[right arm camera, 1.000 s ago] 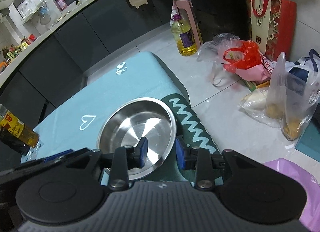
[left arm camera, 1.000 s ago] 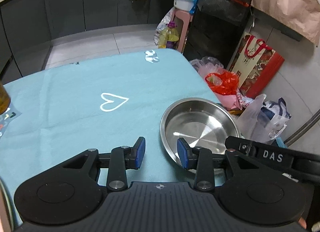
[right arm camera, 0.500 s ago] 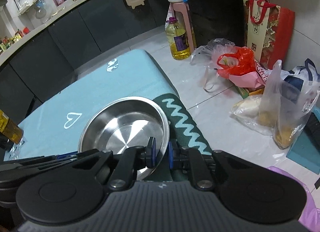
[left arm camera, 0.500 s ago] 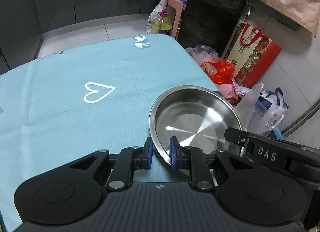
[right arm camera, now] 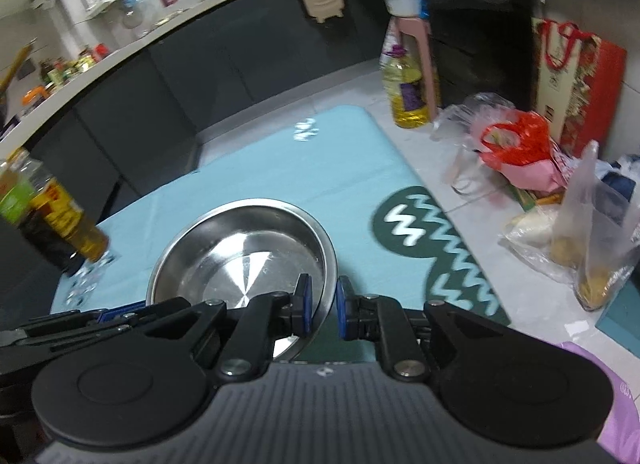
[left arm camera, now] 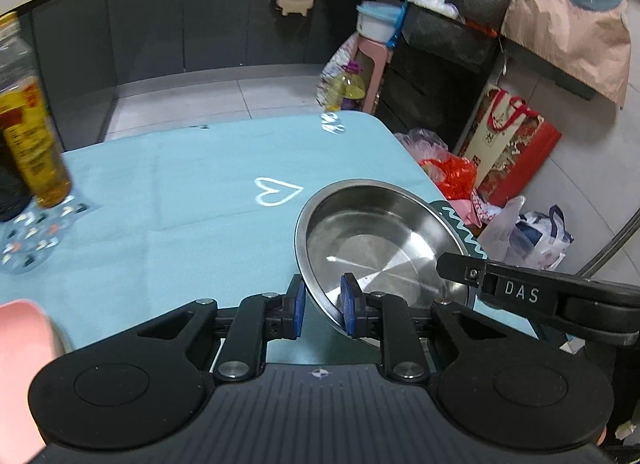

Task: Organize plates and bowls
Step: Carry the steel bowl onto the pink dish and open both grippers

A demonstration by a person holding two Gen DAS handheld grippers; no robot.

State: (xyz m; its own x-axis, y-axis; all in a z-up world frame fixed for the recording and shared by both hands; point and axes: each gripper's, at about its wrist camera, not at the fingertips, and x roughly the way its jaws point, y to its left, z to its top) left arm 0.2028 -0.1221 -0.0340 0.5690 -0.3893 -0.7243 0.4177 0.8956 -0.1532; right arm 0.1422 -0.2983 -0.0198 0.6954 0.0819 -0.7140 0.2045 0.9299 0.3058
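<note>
A round stainless steel plate (left arm camera: 380, 232) hangs slightly tilted just above the light blue tablecloth (left arm camera: 192, 200), held from both sides. My left gripper (left arm camera: 323, 304) is shut on its near left rim, which runs between the blue pads (left arm camera: 298, 306). In the right wrist view the same steel plate (right arm camera: 240, 256) fills the middle, and my right gripper (right arm camera: 323, 306) is shut on its near right rim. The right gripper's black finger marked DAS (left arm camera: 520, 292) reaches in over the plate's right edge. The left gripper's fingers (right arm camera: 100, 318) show at the plate's left.
A bottle of amber oil (left arm camera: 36, 144) stands on the cloth at the left, next to a dark bottle (right arm camera: 44, 240). Something pink (left arm camera: 20, 364) is at the near left corner. The table's right edge drops to a floor with plastic bags (right arm camera: 516, 144), a red gift bag (left arm camera: 508, 144) and a green zigzag mat (right arm camera: 440, 256).
Both grippers went from open astride the plate's rim to shut on it. The plate has come up off the cloth, and both views have drawn back, bringing the bottles into sight.
</note>
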